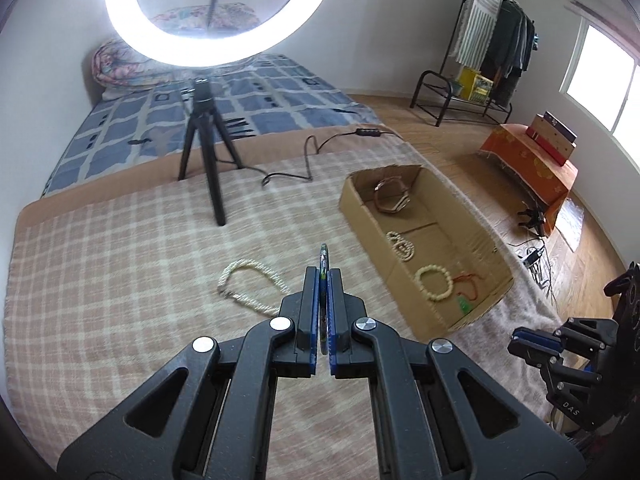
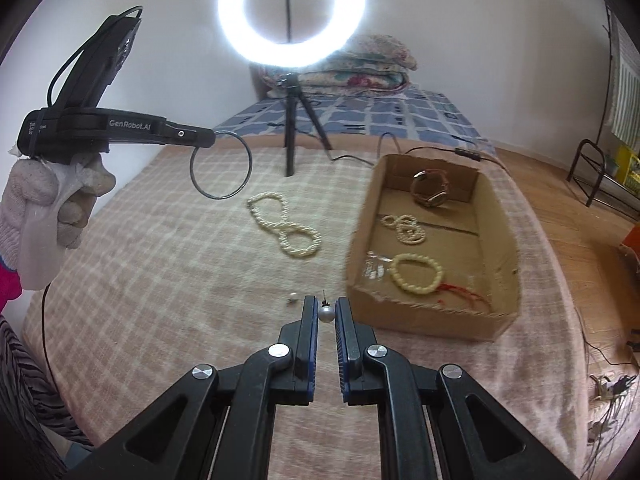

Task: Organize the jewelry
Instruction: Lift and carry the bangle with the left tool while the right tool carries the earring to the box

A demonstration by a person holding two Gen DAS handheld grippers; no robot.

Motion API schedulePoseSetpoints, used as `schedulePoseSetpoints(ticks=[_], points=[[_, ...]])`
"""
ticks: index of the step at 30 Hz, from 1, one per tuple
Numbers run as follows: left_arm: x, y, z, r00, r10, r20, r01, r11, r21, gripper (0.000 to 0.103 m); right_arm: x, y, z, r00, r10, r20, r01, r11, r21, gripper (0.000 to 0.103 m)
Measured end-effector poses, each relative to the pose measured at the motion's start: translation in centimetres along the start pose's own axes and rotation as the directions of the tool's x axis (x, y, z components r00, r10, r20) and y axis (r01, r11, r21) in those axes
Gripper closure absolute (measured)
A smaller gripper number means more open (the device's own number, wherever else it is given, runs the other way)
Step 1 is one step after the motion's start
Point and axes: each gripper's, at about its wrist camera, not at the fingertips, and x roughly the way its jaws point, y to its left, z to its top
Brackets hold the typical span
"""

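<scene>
Bangle (image 2: 221,165) feels stiff and light pinched by its rim in my left gripper (image 1: 324,270), pearl earring (image 2: 326,314) slippery between my right gripper (image 2: 326,307) pads, both short of the cardboard box (image 2: 500,216).

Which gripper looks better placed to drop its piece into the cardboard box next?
Probably the right gripper: its pearl earring hangs just short of the cardboard box. The left gripper holds its bangle farther away, beyond the pearl necklace.
</scene>
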Motion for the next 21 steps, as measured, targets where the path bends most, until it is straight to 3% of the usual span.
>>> schedulePoseSetpoints(ticks=[9,21], points=[[2.6,-4.8,1.4,0.997,-0.071,-0.010,0.071,0.997,0.030,0.102,1.0,-6.0,3.1,0.998,-0.067,0.013,0.067,0.998,0.014,0.097],[5.4,-10.3,1.0,0.988,-0.148,-0.051,0.151,0.987,0.059,0.102,6.2,-11.6,6.7,0.996,-0.089,0.005,0.089,0.995,0.051,0.097]])
